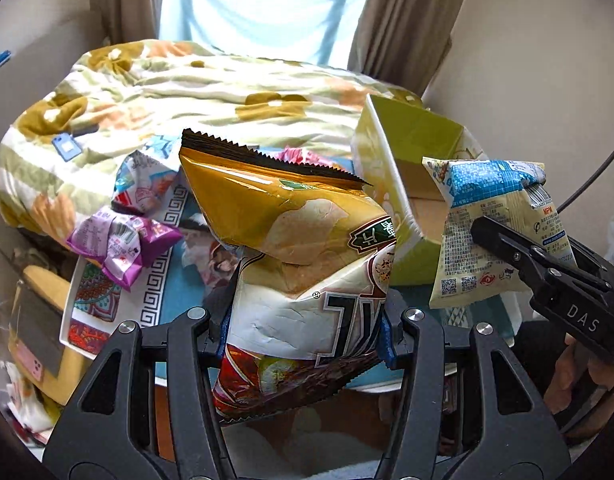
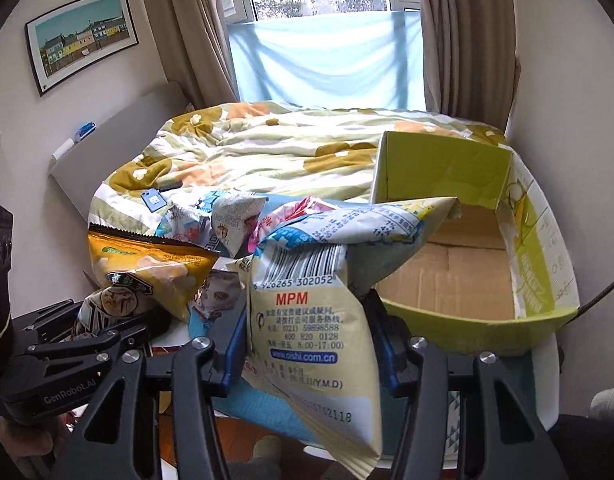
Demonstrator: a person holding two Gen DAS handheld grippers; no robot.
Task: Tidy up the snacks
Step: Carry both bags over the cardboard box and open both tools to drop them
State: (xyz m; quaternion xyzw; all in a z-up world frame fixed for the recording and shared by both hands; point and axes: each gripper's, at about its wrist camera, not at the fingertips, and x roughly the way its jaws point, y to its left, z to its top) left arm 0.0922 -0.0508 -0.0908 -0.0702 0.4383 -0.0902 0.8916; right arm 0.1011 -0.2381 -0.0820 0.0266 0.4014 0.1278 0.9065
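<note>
Left gripper (image 1: 307, 332): pinching the golden chip bag (image 1: 299, 248), held aloft.
Right gripper (image 2: 307, 344): pinching the cream snack packet (image 2: 311, 320).
Green cardboard box (image 2: 539, 248): open, at 2 o'clock from the packet.

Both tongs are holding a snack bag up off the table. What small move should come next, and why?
Probably carry the right tongs over the green box and release there. They grip the cream and blue bag, the box stands open with bare cardboard showing, just beyond. The left tongs hold the gold chip bag farther away.
</note>
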